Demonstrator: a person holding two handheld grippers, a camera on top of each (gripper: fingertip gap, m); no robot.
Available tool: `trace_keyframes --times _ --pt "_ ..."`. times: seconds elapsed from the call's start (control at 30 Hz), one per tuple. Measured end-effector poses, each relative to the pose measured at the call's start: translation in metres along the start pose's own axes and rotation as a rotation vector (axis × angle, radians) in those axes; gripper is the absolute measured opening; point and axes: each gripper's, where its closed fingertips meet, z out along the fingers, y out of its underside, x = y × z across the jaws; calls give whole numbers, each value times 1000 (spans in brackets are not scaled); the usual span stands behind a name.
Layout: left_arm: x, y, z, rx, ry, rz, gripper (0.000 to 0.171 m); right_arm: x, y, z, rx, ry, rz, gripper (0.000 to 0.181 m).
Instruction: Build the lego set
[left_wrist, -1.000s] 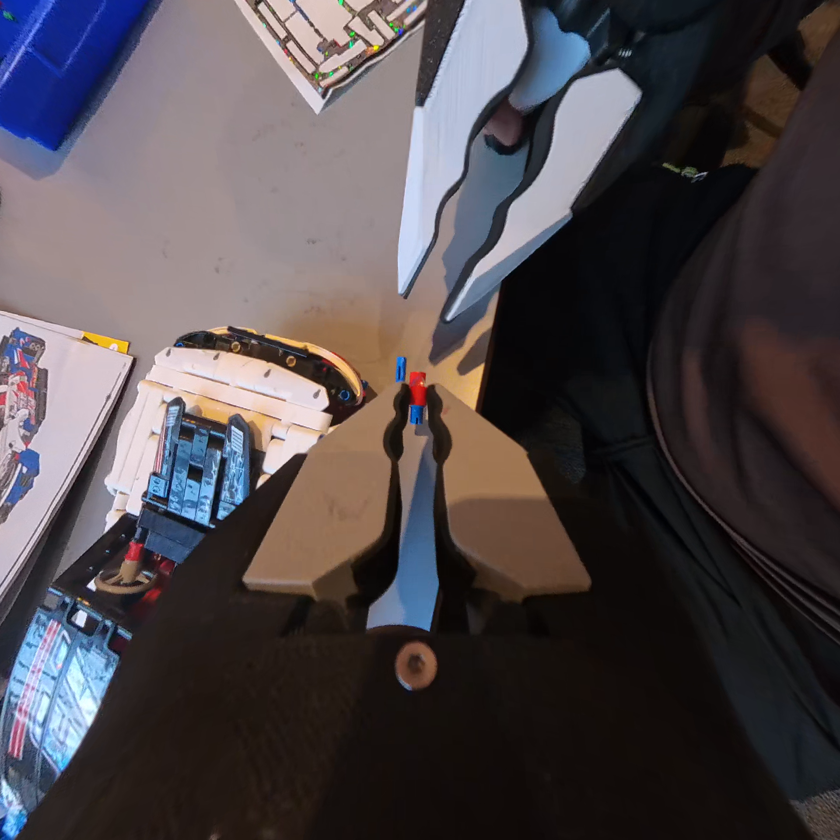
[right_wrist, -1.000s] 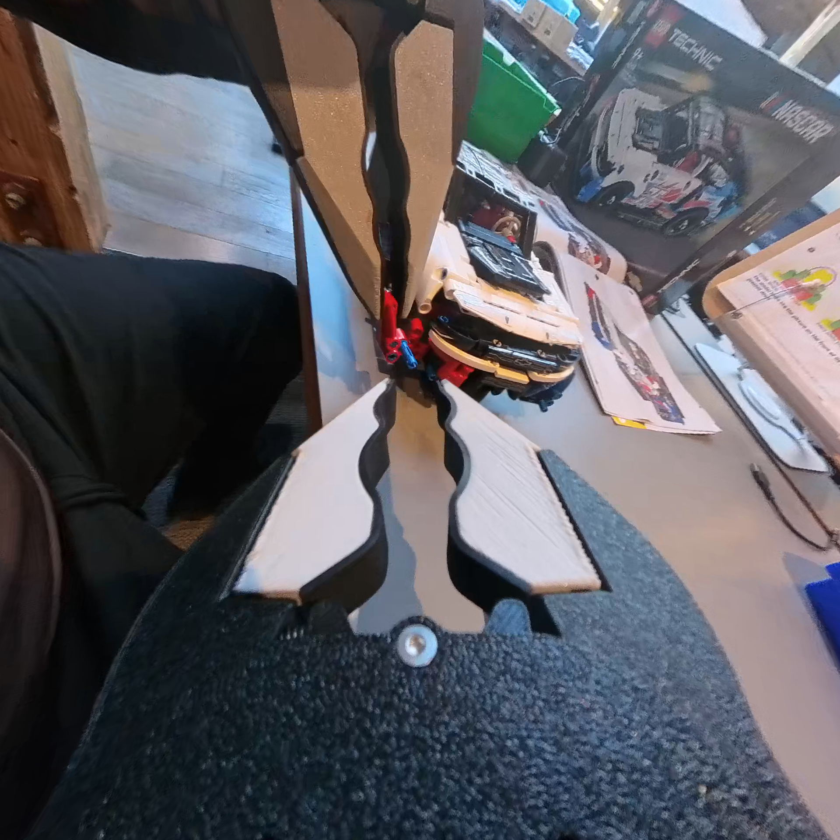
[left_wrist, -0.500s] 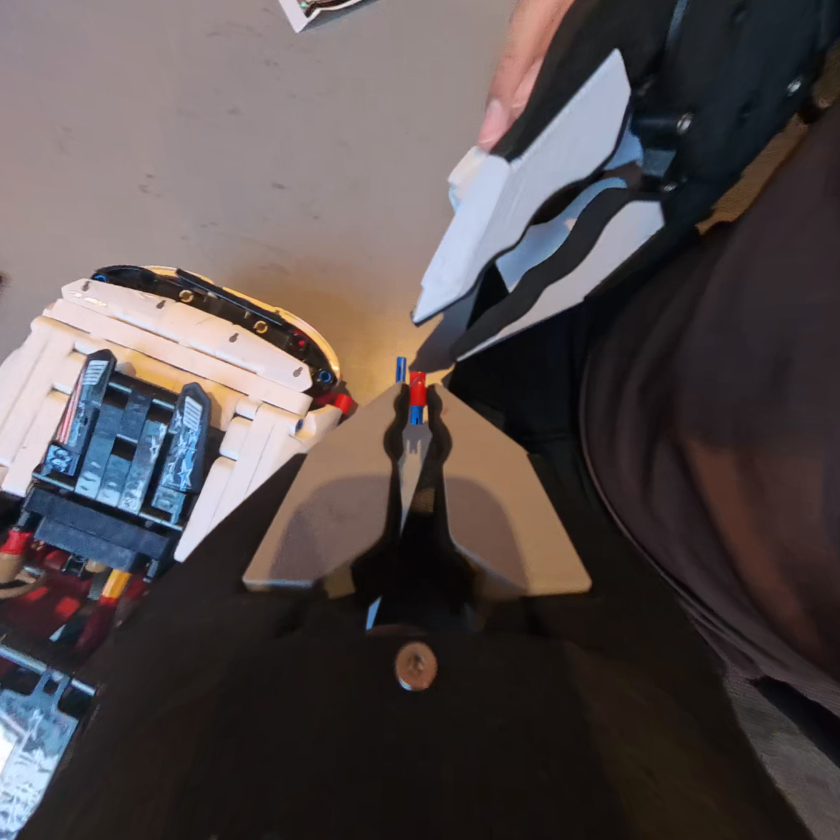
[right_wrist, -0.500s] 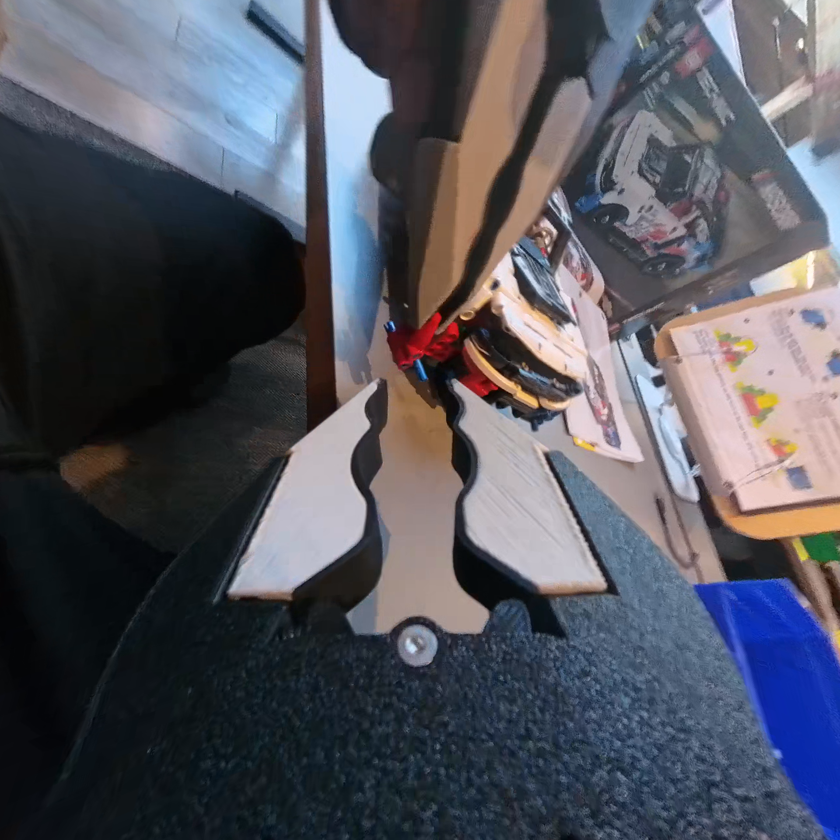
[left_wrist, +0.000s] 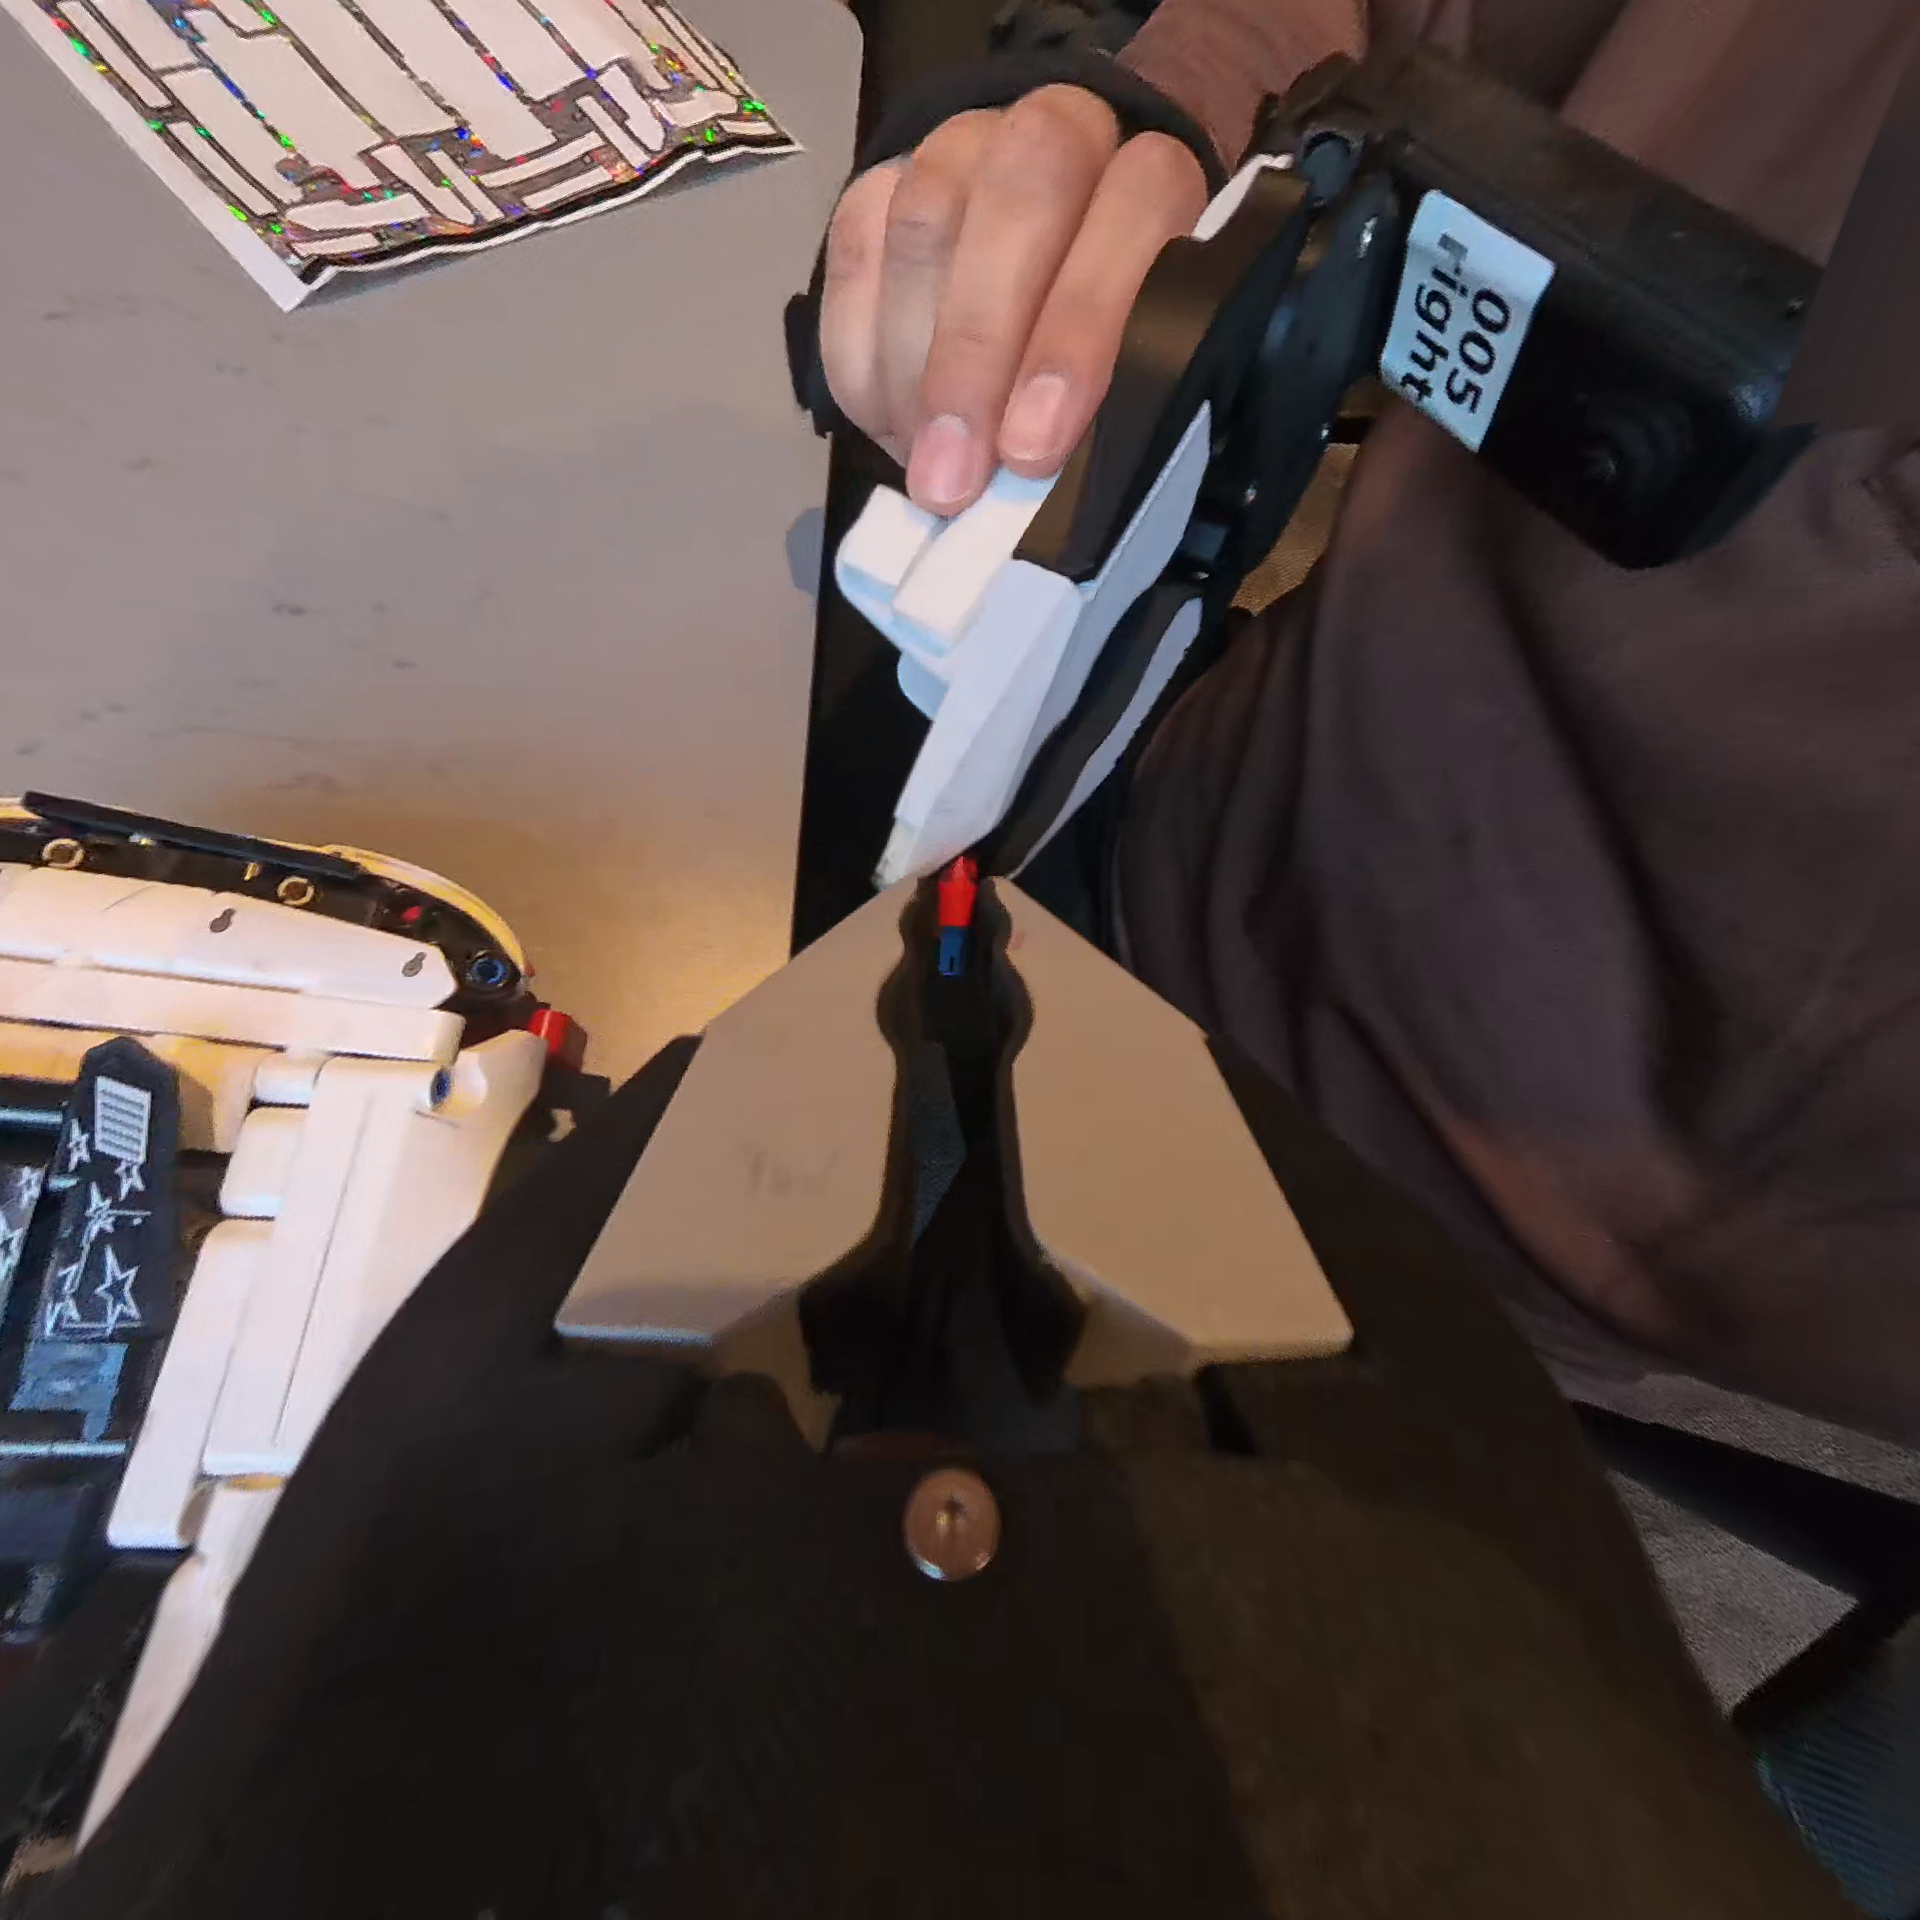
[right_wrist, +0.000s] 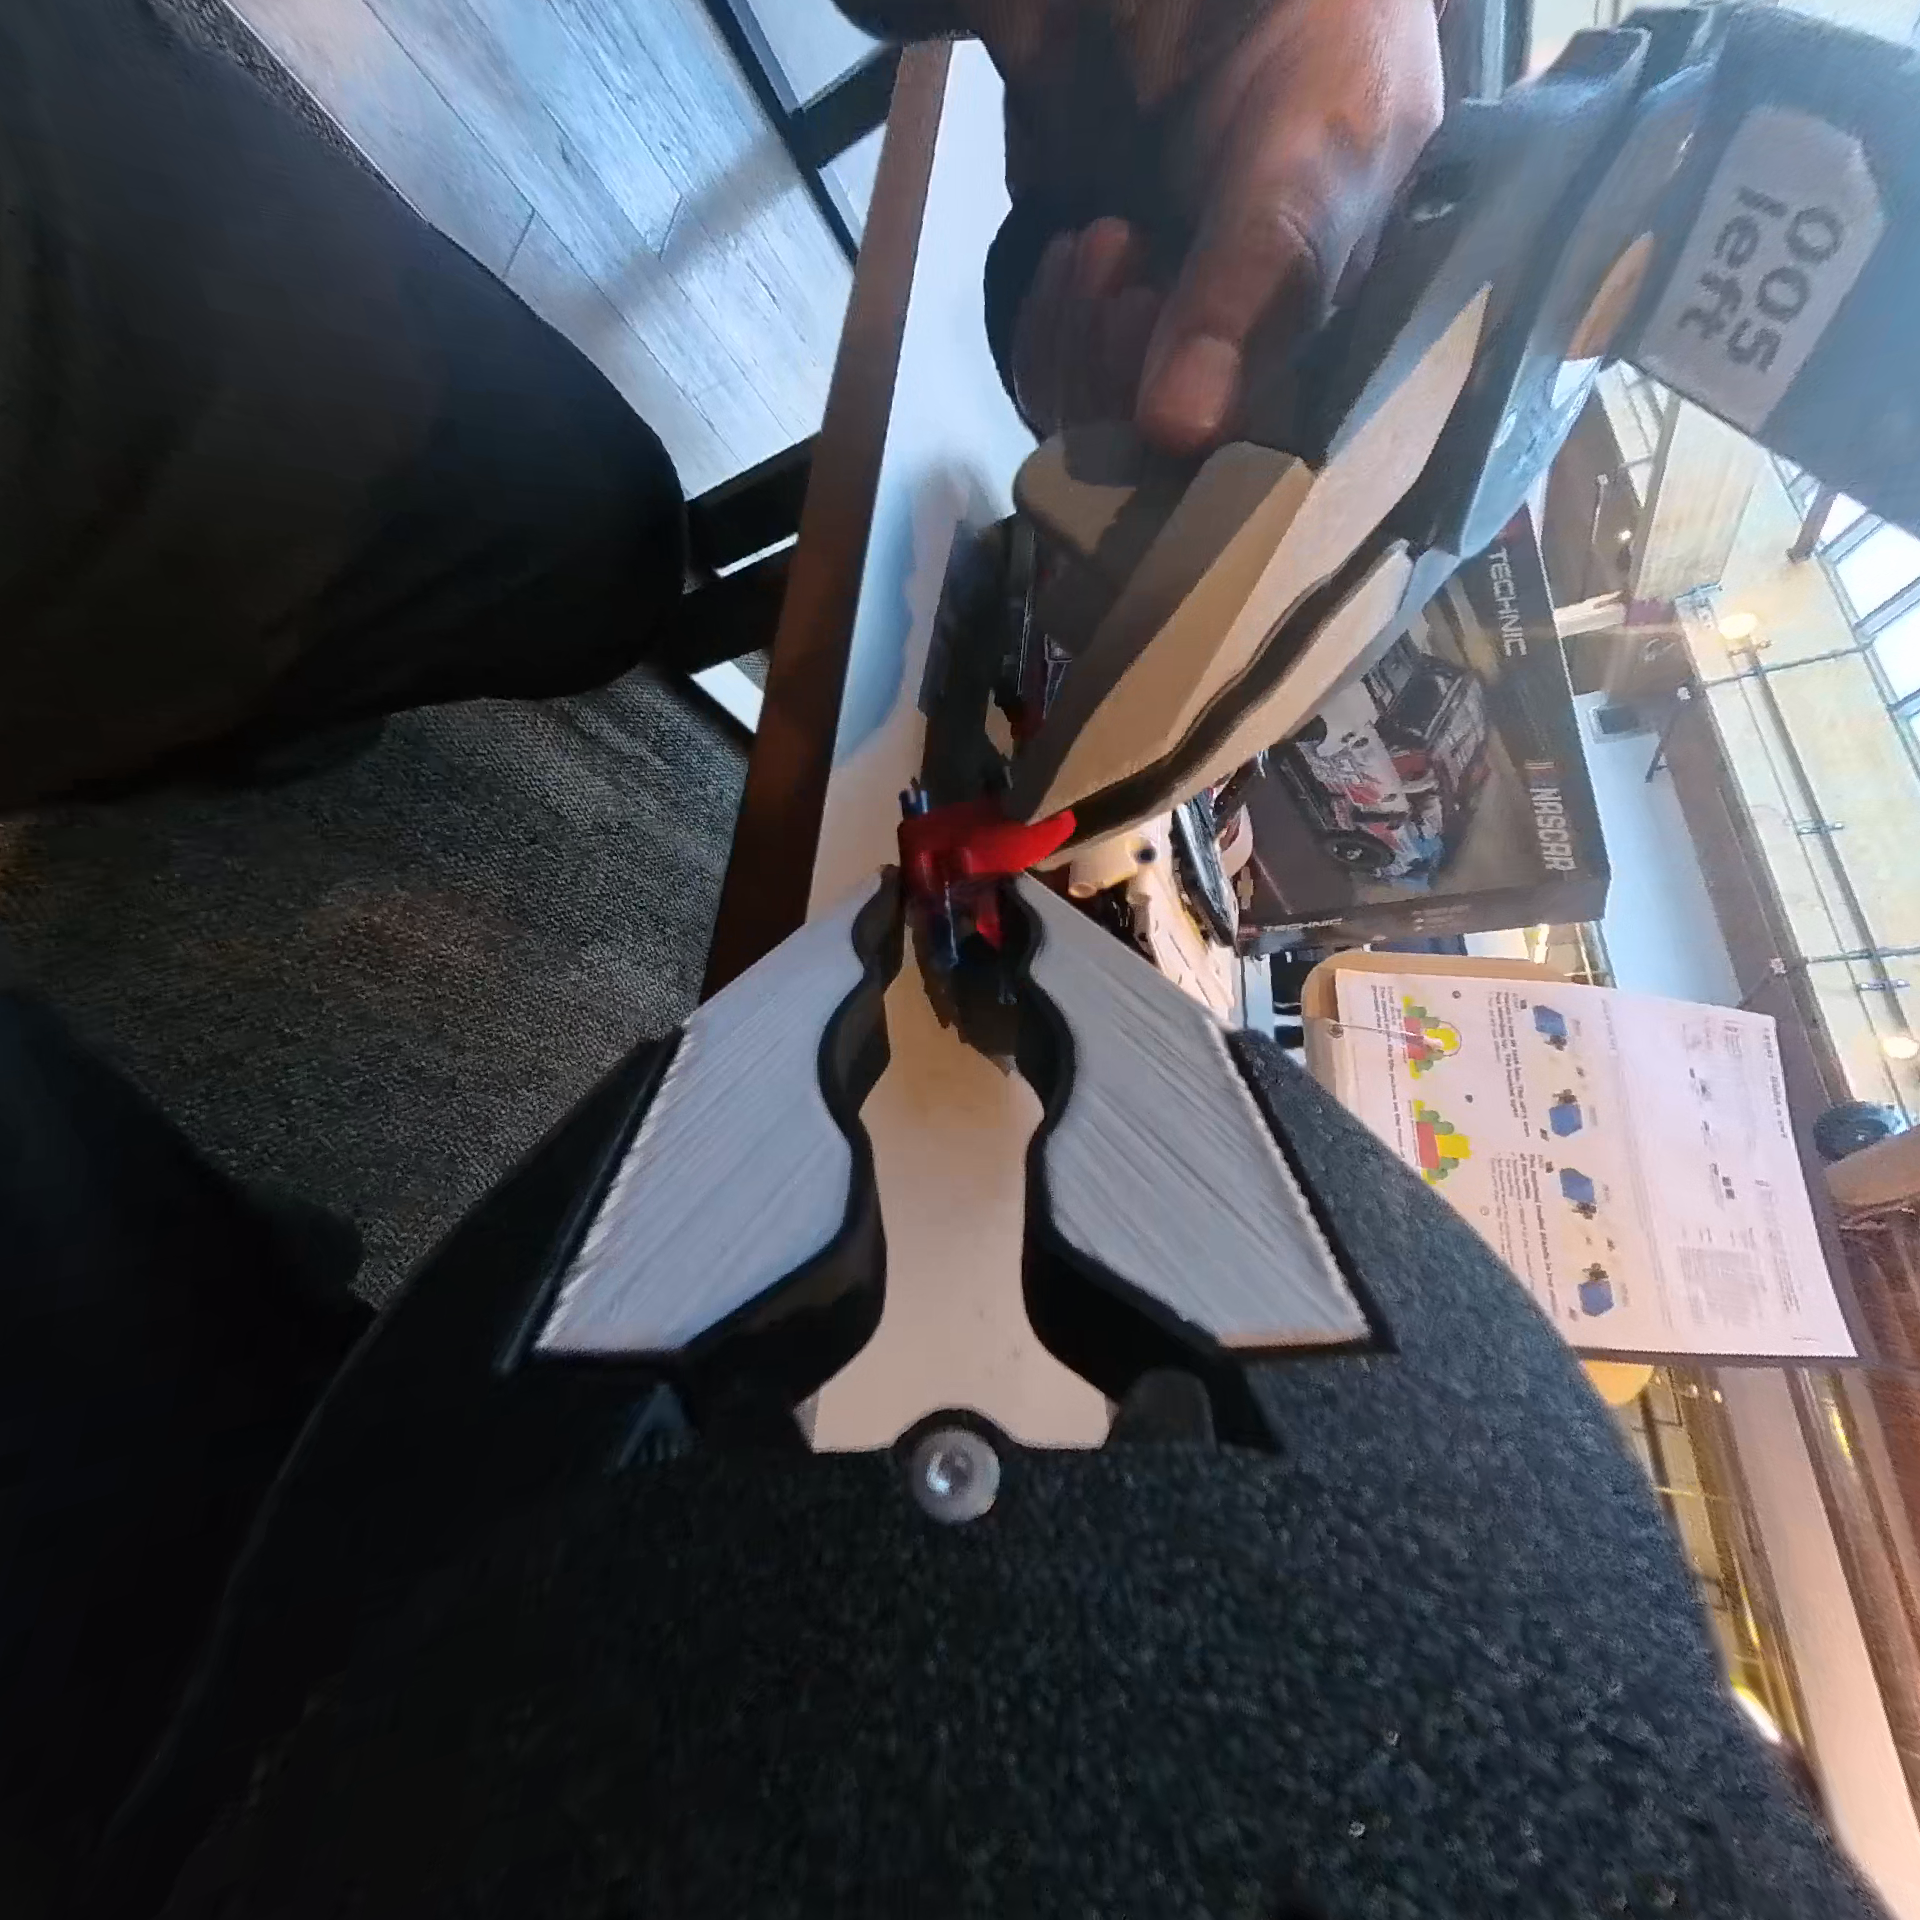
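The left claw (left_wrist: 954, 914) is clenched on a small red piece (left_wrist: 954, 902) with a blue pin (left_wrist: 948, 951) stuck through it, pinched right at the tips and held off the near edge of the worktop (left_wrist: 416, 499), over the person's lap. The right claw (right_wrist: 951, 914) has its tips against that same red piece (right_wrist: 971, 844), and its jaws are parted only a little; whether they already grip it I cannot tell. This looks like a handover or a re-grip of one part in mid-air, before it goes onto the model. Next, I would say, one claw must hold firm while the other lets go cleanly, or the little part may twist or drop to the floor. The half-built white car (left_wrist: 260, 1018) sits to the left on the worktop, and a sticker sheet (left_wrist: 416, 114) lies at the far side.
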Motion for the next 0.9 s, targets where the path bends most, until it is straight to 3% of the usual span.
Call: trace_keyframes --times 0.47,0.57,0.67,0.77,0.9 --pt "-12 5 -6 43 -132 10 5 3 12 -9 -9 1 165 3" --pt "-22 2 -11 72 -216 19 5 6 26 -4 -74 -21 345 0" --pt "-22 -3 -13 94 -272 92 5 3 35 0 -91 -109 507 21" --pt "-24 2 -11 50 -315 134 6 6 43 -3 -68 -138 574 18" --pt "-20 0 -9 54 -366 209 5 20 90 -16 -129 -143 746 15"
